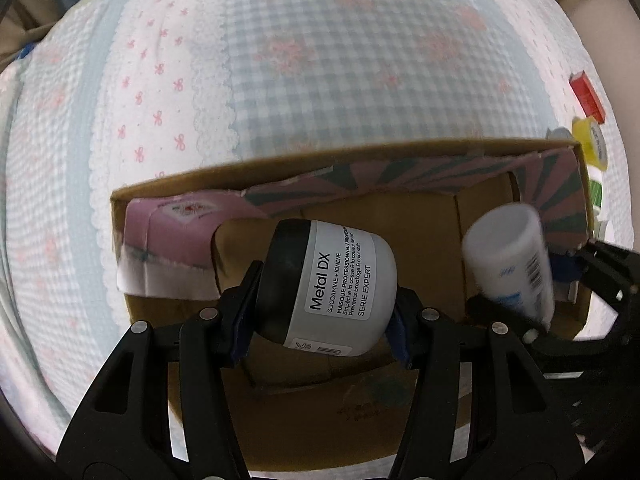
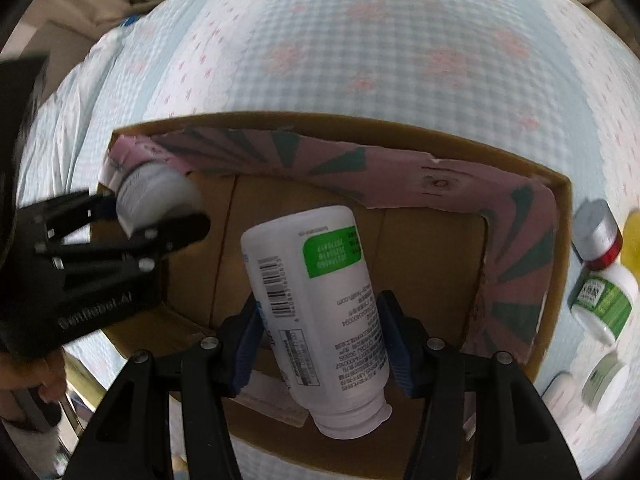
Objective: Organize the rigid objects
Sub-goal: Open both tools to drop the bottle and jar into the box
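My left gripper is shut on a grey jar with a black lid labelled Metal DX and holds it sideways over the open cardboard box. My right gripper is shut on a white bottle with a green label, held upside down over the same box. The white bottle also shows at the right of the left wrist view. The left gripper with its jar shows at the left of the right wrist view.
The box lies on a blue gingham cloth with pink flowers. To its right stand a silver and red jar, a green and white jar, more white jars, a yellow jar and a red box.
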### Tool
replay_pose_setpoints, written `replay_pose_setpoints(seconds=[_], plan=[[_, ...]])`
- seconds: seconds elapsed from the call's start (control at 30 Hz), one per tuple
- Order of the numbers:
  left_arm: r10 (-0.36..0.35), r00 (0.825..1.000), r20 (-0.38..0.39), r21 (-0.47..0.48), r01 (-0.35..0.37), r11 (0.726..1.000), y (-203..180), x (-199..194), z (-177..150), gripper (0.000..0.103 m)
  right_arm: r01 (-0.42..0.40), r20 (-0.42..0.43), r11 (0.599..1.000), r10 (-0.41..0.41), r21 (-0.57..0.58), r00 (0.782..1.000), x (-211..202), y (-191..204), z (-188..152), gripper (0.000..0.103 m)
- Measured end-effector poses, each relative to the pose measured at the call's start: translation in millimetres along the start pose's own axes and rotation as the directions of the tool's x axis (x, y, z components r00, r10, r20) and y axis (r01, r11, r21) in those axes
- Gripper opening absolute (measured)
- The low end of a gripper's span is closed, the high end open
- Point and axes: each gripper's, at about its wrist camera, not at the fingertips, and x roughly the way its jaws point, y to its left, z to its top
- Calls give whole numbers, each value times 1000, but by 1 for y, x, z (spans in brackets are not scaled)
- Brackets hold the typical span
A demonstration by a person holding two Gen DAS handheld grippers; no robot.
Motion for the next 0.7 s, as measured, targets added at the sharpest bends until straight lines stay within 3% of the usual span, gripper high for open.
replay_pose_setpoints(seconds=[0.07, 0.1, 0.13, 0.17, 0.27, 0.47, 0.7], plan=[[-6, 1000, 5, -9, 6, 1000, -1, -3, 4, 58, 22, -3, 1000, -22, -21, 1000, 3, 2, -1, 56], [-13, 1000, 11, -11, 13, 1000, 0, -5, 5, 68, 20, 2, 1000, -20, -23, 1000, 3, 3, -2, 78], [-11, 1000, 20, -14, 11, 1000, -1, -8, 6, 101, 18, 0, 1000, -18, -24, 1000, 3, 2, -3, 95], [-9, 999, 34, -18, 10, 1000, -1, -11, 5, 103, 8, -4, 1000, -8, -29, 1000, 3, 2, -5, 103], [-13, 999, 44, -29, 14, 999, 0, -14, 4, 103, -18, -30, 1000, 17, -24, 999, 6, 4, -10, 103], [-7, 998, 58, -51, 10, 999, 1, -26, 0, 103, -32, 3, 999, 32, 0, 999, -4, -1, -19, 103], [19, 994, 105, -70, -11, 997, 3, -59, -15, 103, 12, 50, 1000, -10, -22, 999, -33, 2, -29, 103]])
